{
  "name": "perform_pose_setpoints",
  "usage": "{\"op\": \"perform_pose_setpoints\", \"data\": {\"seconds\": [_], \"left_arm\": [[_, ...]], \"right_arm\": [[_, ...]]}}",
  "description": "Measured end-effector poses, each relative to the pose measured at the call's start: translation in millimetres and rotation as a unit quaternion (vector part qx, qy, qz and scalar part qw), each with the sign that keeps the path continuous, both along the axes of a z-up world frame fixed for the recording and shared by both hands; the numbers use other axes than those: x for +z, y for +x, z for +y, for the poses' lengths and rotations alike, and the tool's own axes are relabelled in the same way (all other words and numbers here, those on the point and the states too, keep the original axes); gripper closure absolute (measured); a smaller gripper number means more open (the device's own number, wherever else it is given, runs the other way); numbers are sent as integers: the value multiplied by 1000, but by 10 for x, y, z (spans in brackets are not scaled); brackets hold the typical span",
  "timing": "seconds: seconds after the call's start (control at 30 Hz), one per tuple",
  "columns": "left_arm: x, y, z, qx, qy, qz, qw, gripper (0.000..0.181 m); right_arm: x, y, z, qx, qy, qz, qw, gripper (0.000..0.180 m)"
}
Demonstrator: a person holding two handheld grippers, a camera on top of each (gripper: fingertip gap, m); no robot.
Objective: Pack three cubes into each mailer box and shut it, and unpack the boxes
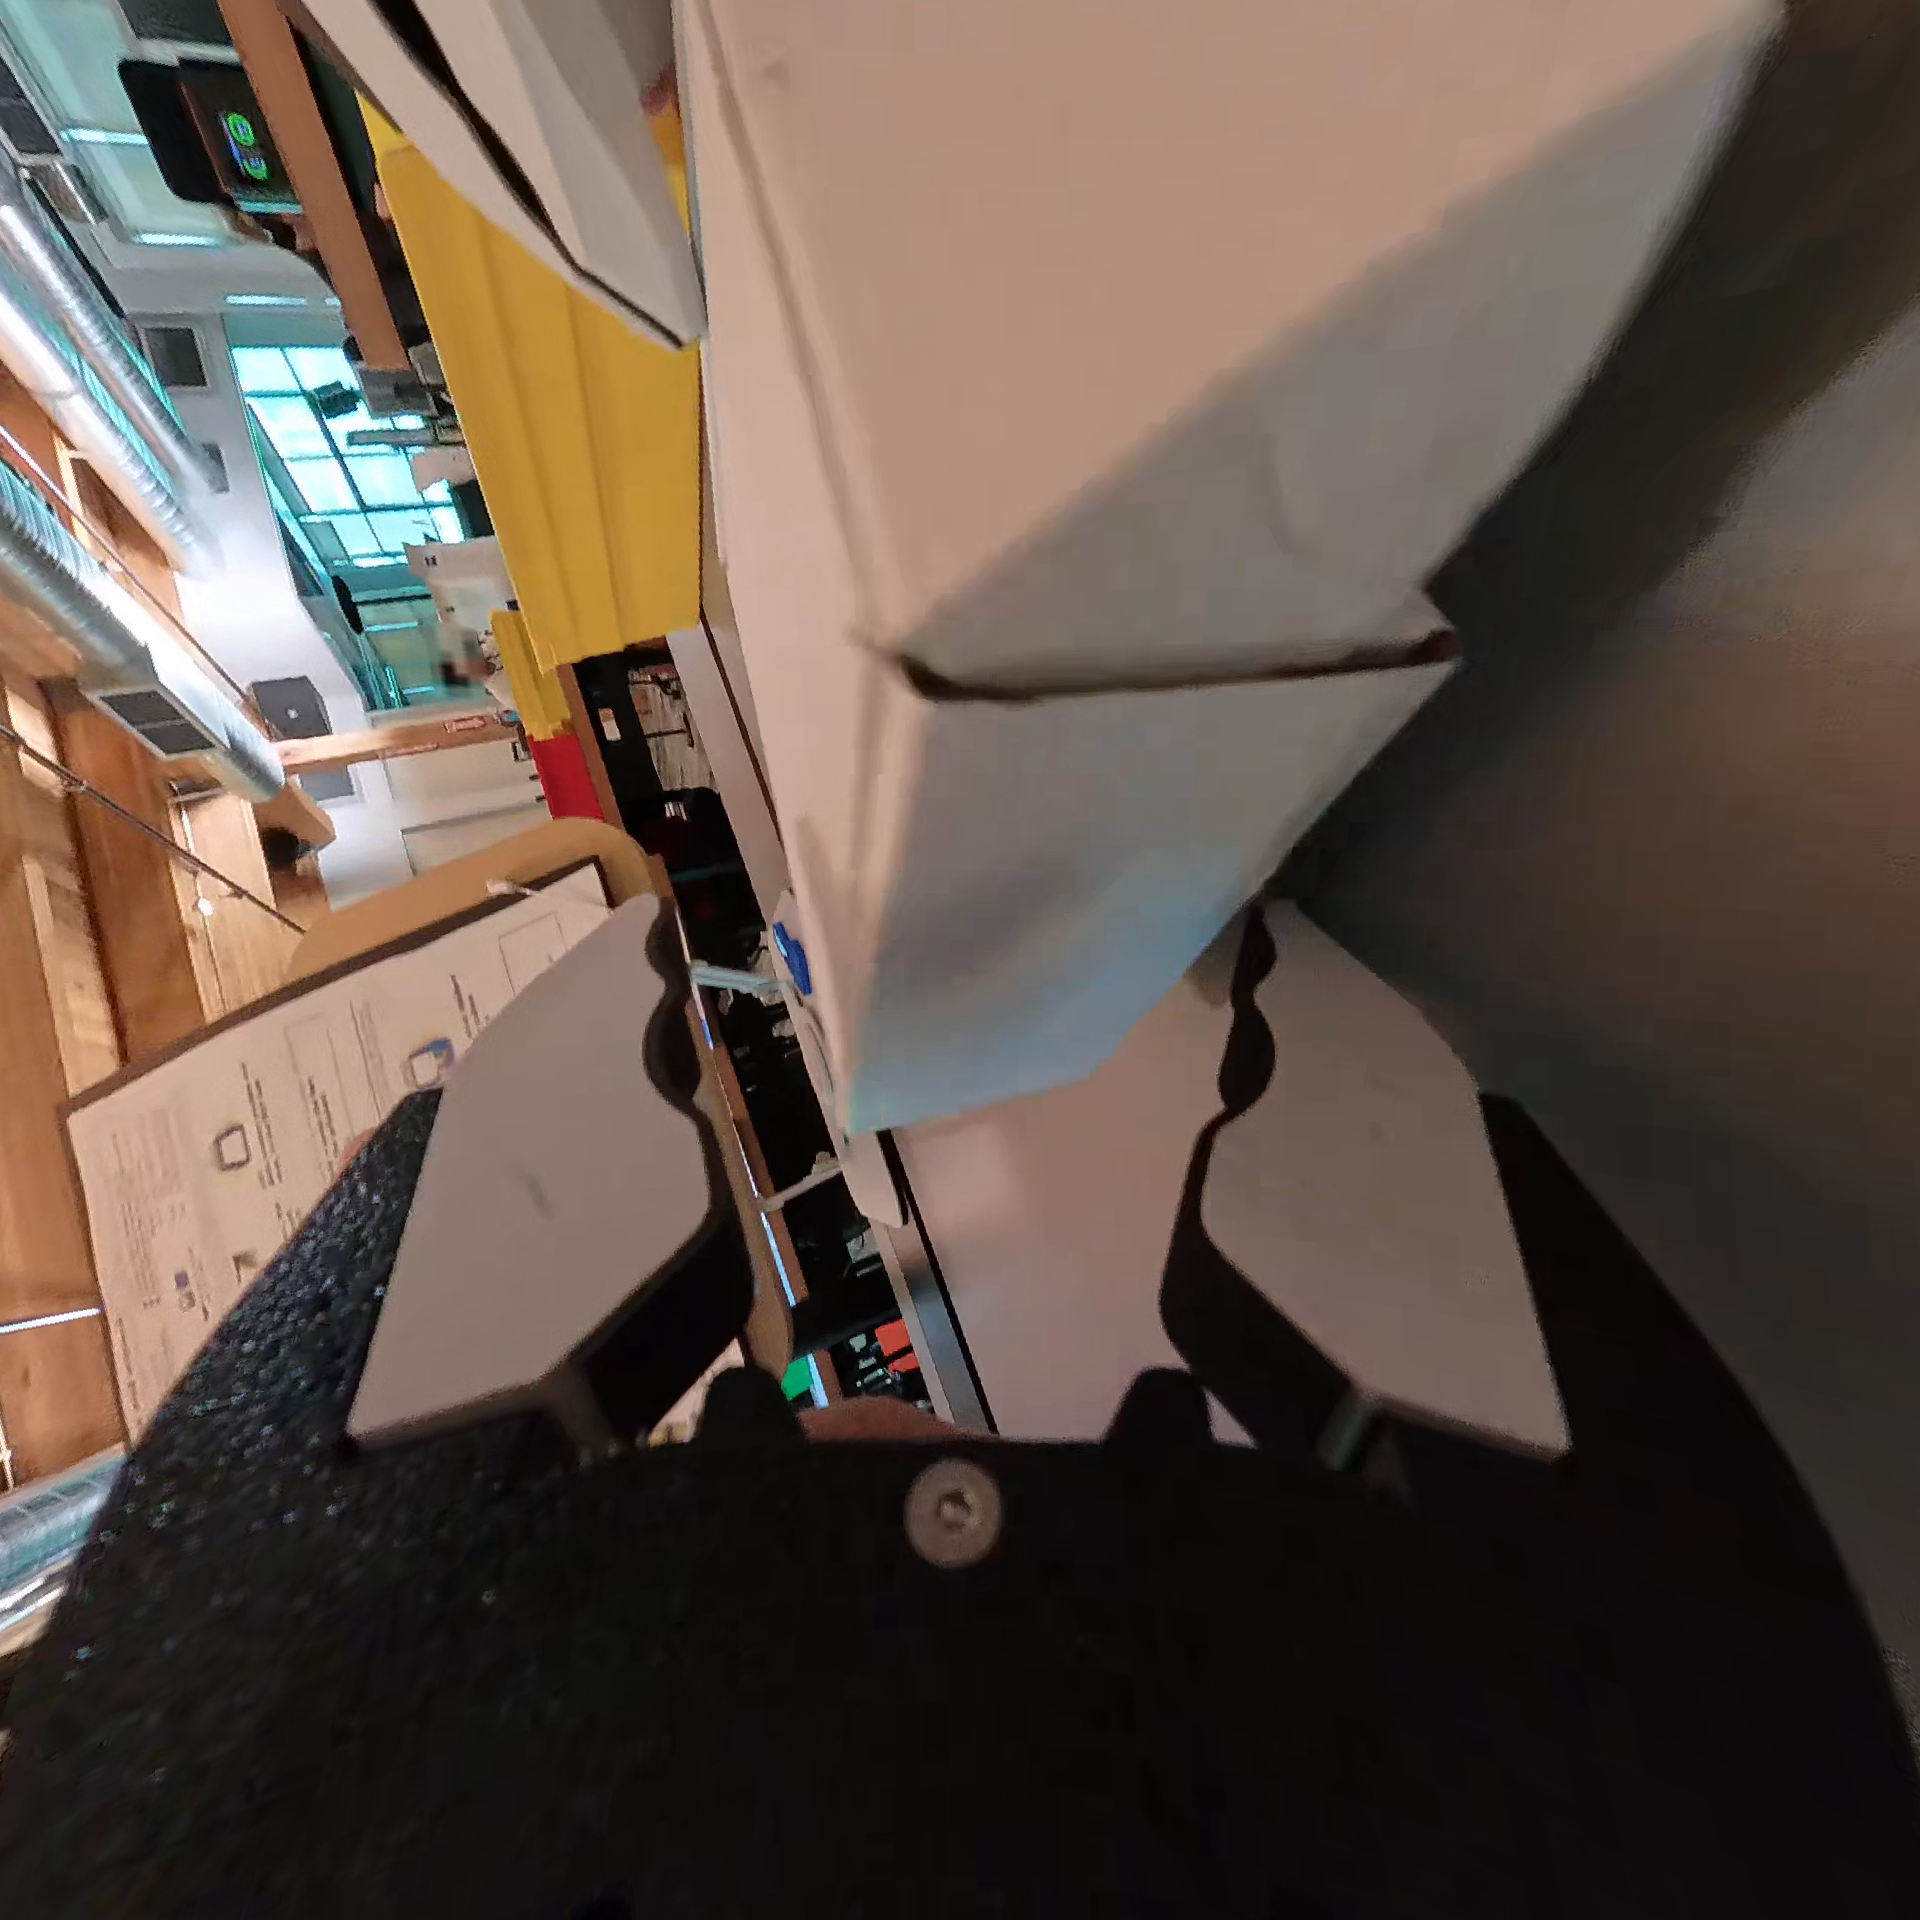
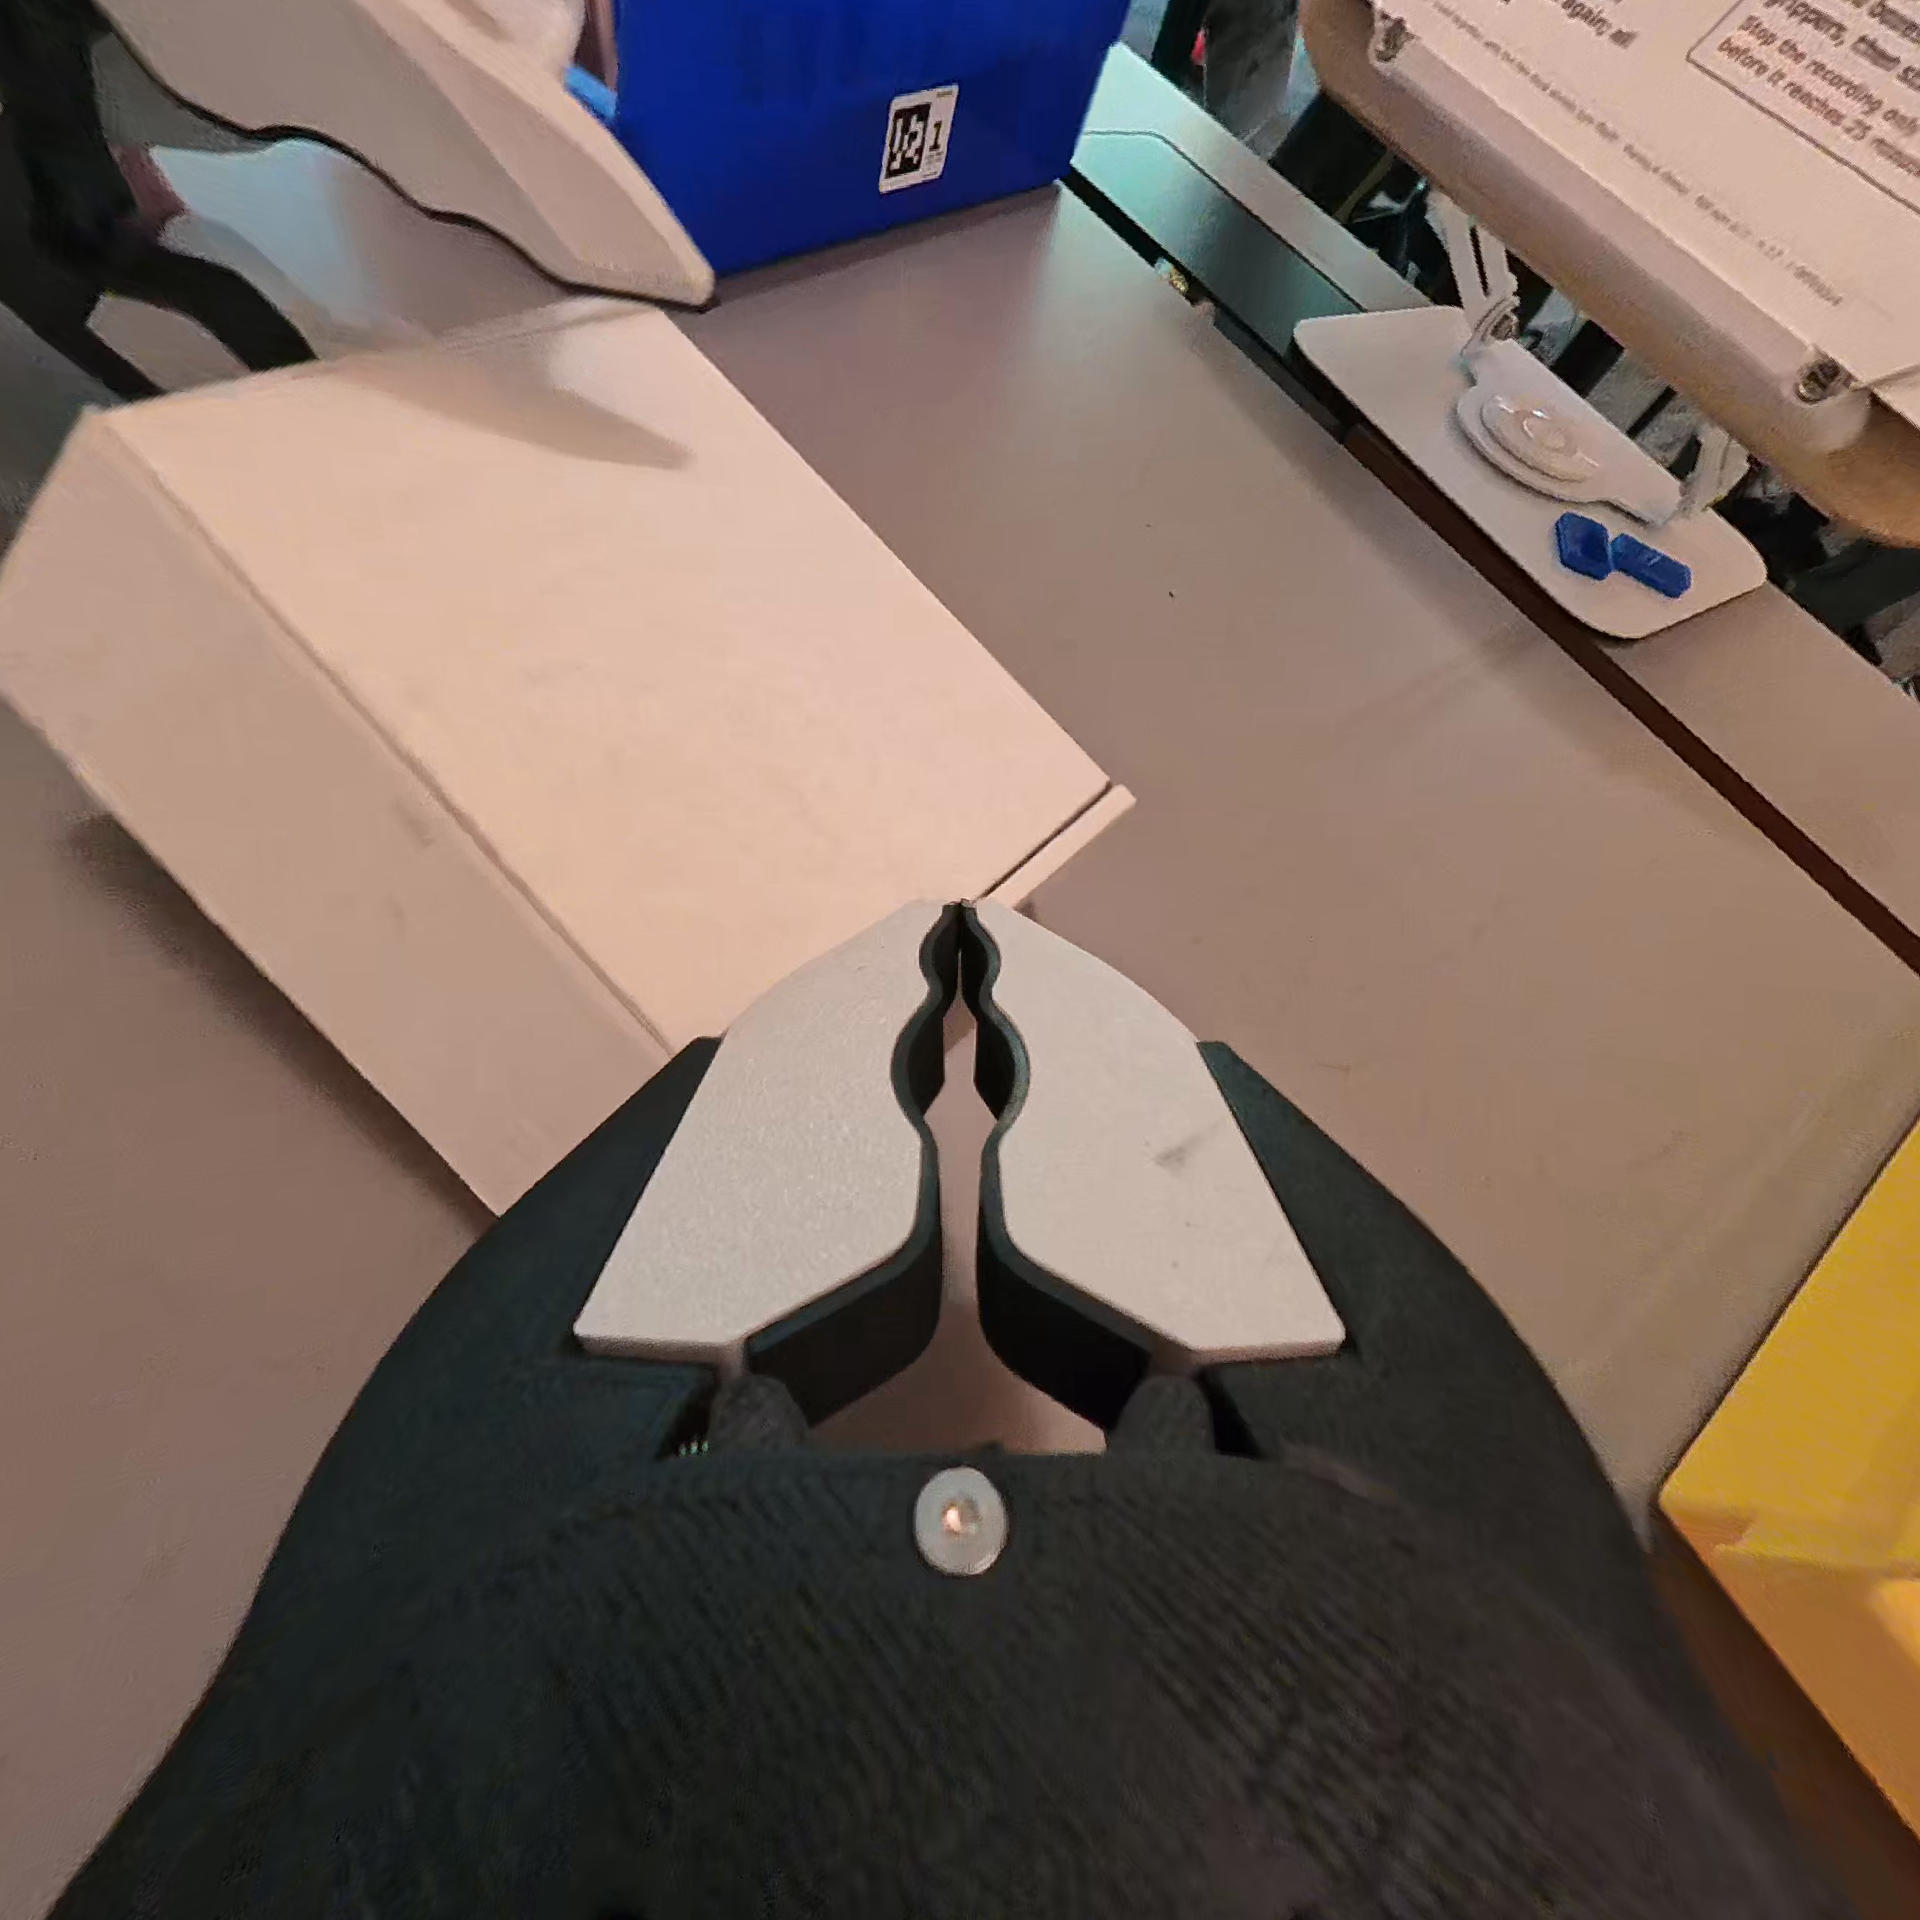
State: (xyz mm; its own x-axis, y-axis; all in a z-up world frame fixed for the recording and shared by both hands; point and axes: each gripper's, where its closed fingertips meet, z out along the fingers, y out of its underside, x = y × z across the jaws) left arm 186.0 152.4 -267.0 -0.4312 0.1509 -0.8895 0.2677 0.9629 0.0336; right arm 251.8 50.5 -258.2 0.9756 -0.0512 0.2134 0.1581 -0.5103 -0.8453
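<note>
Mailer box (image 2: 582, 665): closed, on worktop (image 2: 1351, 935). Left gripper (image 1: 956, 997): fingers spread, empty, at box corner. Right gripper (image 2: 964, 920): fingers pinched together, empty. Step, judged: handling shut box; next needs flap grip.

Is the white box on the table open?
No, the white box lies shut, its lid flat down on the table.

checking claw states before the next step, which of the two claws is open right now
The left claw: its fingers stand wide apart beside the white mailer box. The right claw has its tips pressed together, holding nothing.
</note>
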Motion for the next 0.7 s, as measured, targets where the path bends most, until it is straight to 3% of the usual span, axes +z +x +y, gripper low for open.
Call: {"op": "perform_pose_setpoints", "data": {"seconds": [0.17,0.27,0.33,0.47,0.53,0.6,0.7], "left_arm": [[119,-35,-274,-34,-12,-37,999,78],[148,-53,-464,-57,5,-59,997,98],[166,-13,-516,-57,31,-90,994,102],[209,11,-496,-10,-10,-56,998,105],[278,-10,-469,22,-81,-21,996,105],[398,-34,-453,58,-203,18,977,106],[511,-98,-472,104,-427,130,889,106]], "right_arm": [[-29,111,-77,-26,18,20,999,180],[-19,83,-70,-20,16,25,999,180],[-24,99,-76,-20,12,16,1000,180],[42,134,-196,-14,21,22,999,176],[251,190,-322,-15,56,28,998,152],[619,223,-468,-12,136,53,989,141],[1226,211,-722,4,281,100,954,141]]}}
